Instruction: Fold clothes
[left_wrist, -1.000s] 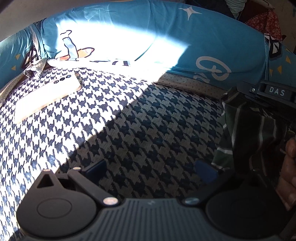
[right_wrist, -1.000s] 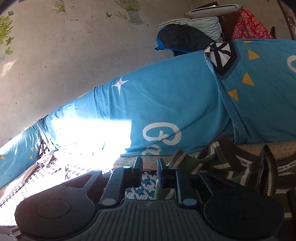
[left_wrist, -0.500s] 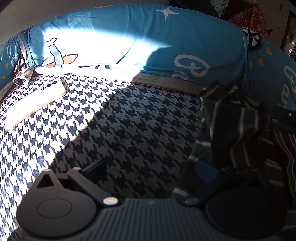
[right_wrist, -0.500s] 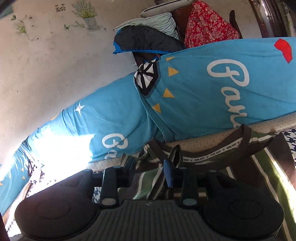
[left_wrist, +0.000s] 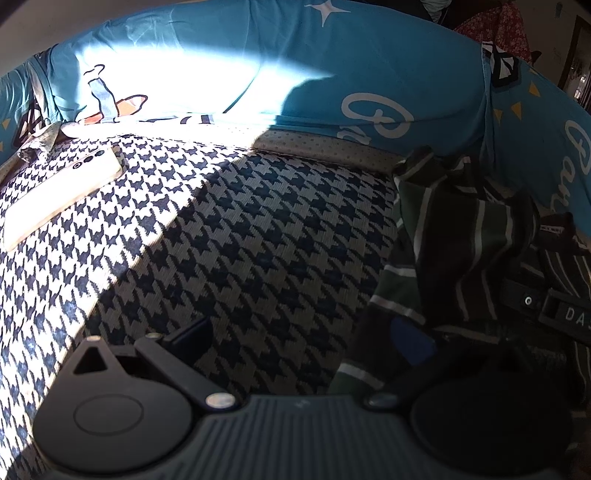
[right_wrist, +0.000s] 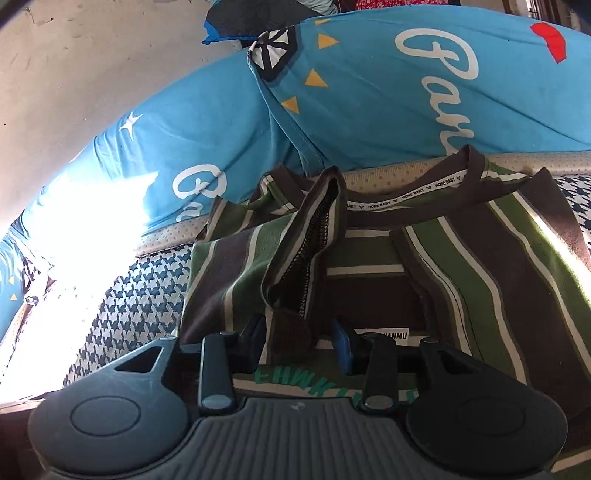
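The striped shirt (right_wrist: 443, 258) is soft matt knit cloth. Under it lies a coarse woven houndstooth cover (left_wrist: 258, 240). Behind the shirt, smooth blue cotton pillows (right_wrist: 369, 110). The right tongs (right_wrist: 299, 341) are matt ribbed plastic.

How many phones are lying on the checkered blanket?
1. The phone lies flat on the sunlit part of the checkered blanket, far from the striped shirt. Another could hide under the shirt.

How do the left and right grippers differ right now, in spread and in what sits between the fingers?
The left gripper is spread wide over bare houndstooth cover; the right gripper is narrower, with the striped shirt bunched between its fingers. The left's right finger sits against the shirt's edge. Neither clamps cloth.
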